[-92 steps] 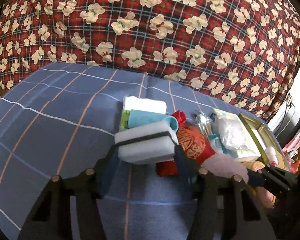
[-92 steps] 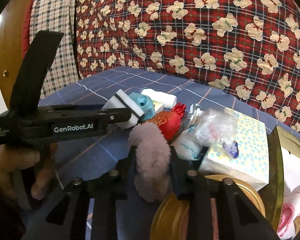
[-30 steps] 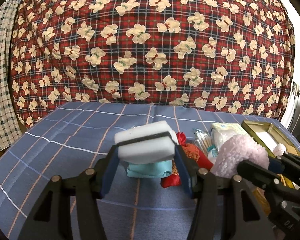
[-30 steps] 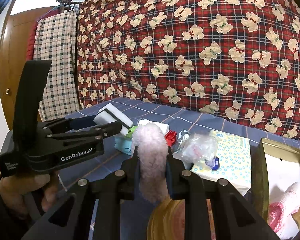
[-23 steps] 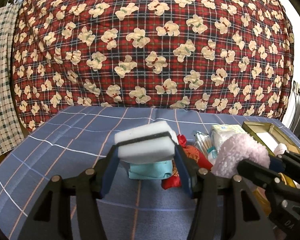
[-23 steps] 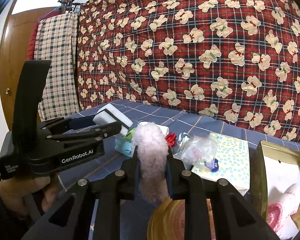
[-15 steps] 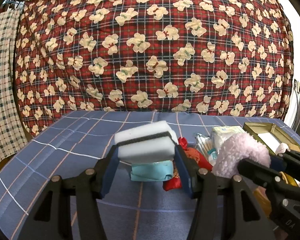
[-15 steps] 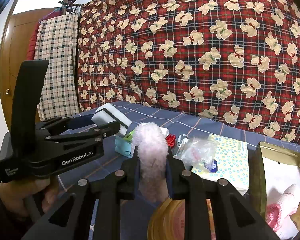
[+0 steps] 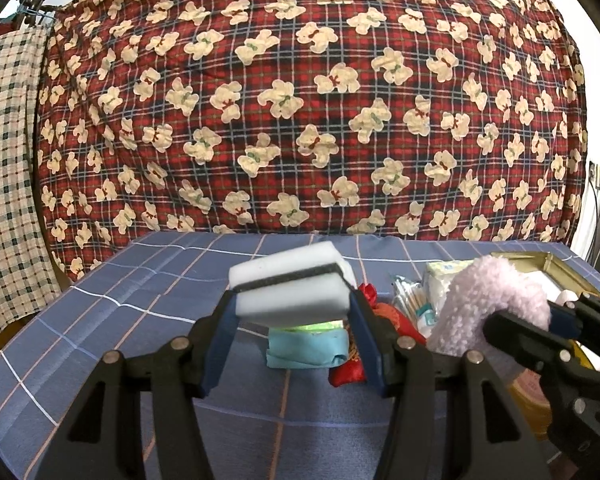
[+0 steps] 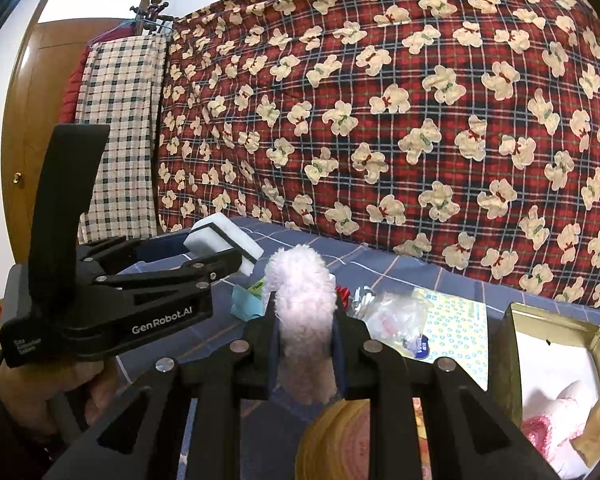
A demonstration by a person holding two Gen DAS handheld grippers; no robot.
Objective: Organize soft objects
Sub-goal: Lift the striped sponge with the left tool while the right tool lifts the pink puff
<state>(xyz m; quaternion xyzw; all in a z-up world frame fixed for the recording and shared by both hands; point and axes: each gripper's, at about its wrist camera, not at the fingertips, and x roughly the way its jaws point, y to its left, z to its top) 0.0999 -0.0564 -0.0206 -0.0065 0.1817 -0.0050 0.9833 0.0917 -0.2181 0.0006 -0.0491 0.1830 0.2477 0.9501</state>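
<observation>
2 soft things are off the blue cloth (image 9: 100, 320): my left gripper (image 9: 292, 312) is clamped across the short ends of the white sponge (image 9: 290, 290), its long axis crosswise; my right gripper (image 10: 304, 332) pinches the pink fluffy piece (image 10: 304, 304) upright. The open gold tin (image 10: 512, 344) lies right, nearer my right hand, its far side cut off.

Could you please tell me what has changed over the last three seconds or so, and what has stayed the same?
Both tongs have risen off the blue checked cloth with their loads. The left tongs lifted the white sponge clear of the teal folded cloth; the right tongs raised the pink fluffy item. Nothing was released. The pile and the gold tin stayed put.
</observation>
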